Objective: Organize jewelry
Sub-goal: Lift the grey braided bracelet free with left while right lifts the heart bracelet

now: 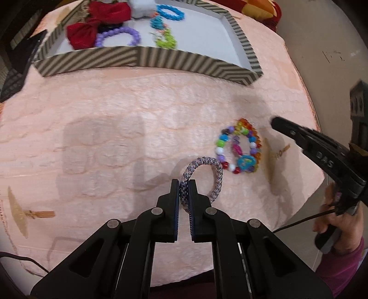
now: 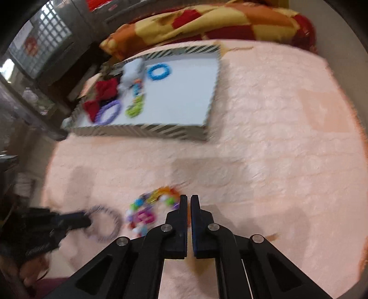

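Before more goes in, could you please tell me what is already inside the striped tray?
Inside the striped tray: a purple bead bracelet, a blue bracelet, a lime-green beaded piece, red fabric bows and a white item. The bows partly cover something black, so I cannot identify it.

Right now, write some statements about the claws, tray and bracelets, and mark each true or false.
1. The left claw grips the braided band. True.
2. The beaded bracelet lies in the tray. False: it lies on the pink cloth.
3. The right claw holds a bracelet. False: it is shut on nothing.
4. A purple ring lies in the tray. True.
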`<state>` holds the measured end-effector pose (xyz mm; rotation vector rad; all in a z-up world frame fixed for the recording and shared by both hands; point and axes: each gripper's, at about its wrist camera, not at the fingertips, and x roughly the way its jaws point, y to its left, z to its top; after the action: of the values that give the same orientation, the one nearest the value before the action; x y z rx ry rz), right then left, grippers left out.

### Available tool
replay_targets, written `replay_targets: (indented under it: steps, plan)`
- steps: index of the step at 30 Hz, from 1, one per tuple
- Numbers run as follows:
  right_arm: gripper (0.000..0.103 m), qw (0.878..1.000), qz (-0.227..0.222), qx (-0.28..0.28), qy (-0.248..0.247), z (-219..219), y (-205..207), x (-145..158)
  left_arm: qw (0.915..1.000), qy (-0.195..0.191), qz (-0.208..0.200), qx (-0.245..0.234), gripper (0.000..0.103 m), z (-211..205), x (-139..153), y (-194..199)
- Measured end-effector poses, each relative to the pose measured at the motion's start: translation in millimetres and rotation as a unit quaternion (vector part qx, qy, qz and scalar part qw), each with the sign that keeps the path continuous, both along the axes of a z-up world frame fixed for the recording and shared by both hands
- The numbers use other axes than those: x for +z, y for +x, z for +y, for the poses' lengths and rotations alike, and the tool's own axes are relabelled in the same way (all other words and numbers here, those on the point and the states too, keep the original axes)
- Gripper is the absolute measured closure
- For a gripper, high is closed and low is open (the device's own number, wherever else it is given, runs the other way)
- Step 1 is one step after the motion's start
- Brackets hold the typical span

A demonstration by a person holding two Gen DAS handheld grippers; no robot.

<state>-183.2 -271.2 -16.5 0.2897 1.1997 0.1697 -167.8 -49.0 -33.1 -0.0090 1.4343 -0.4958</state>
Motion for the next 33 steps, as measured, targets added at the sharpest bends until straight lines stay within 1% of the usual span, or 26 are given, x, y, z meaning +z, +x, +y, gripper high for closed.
replay_targets:
  steps: [3,4,5,6,7,10,11,13,14,17,23,28,33]
  plan:
    - [0.097,0.999,0.013,0.01,0.03,14.1,-5.0,-2.9,1.0,0.001,-0.002,0.009,0.097,7.1,1.8,4.9]
    - [0.092,0.999,0.013,0.013,0.039,19.2,-5.6,-4.4,0.9999,0.002,-0.003,0.011,0.097,6.9,2.6,5.0]
    - [0.084,0.999,0.016,0.014,0.046,24.4,-5.4,-7.4,0.9999,0.003,-0.005,0.014,0.097,10.6,2.0,10.5]
    - [0.078,0.999,0.021,0.013,0.047,29.0,-4.2,-11.3,0.9999,0.003,-0.005,0.016,0.097,12.1,2.2,11.1]
    - [0.069,0.999,0.026,0.013,0.045,33.3,-2.4,-15.8,0.9998,0.002,-0.005,0.018,0.097,13.7,2.3,11.8]
    - [0.068,0.999,0.034,0.014,0.023,43.8,3.0,-27.5,0.9998,0.002,-0.005,0.021,0.097,18.0,3.1,12.7]
    - [0.07,0.999,0.037,0.007,0.019,41.8,4.7,-32.2,0.9997,0.003,-0.007,0.022,0.097,19.7,3.8,13.5]
    - [0.082,0.999,0.035,0.0,0.024,38.9,3.4,-37.3,0.9997,0.004,-0.012,0.023,0.097,21.7,6.0,14.8]
    - [0.082,0.999,0.03,-0.002,0.028,36.3,1.9,-35.7,0.9996,0.004,-0.014,0.023,0.097,24.5,7.2,15.1]
    - [0.082,0.999,0.015,-0.008,0.042,23.2,-5.5,-20.8,0.9995,0.004,-0.014,0.028,0.097,28.4,7.8,16.2]
    - [0.082,0.994,-0.019,-0.058,0.087,-20.0,-14.6,12.0,0.9992,0.003,-0.011,0.037,0.097,36.3,6.5,20.5]
    - [0.082,0.99,-0.039,-0.084,0.107,-36.8,-22.8,28.3,0.9993,0.003,-0.013,0.036,0.097,33.4,8.1,23.9]
    - [0.082,0.987,-0.051,-0.097,0.12,-44.7,-28.6,37.7,0.9993,0.006,-0.016,0.035,0.097,35.2,9.4,25.3]
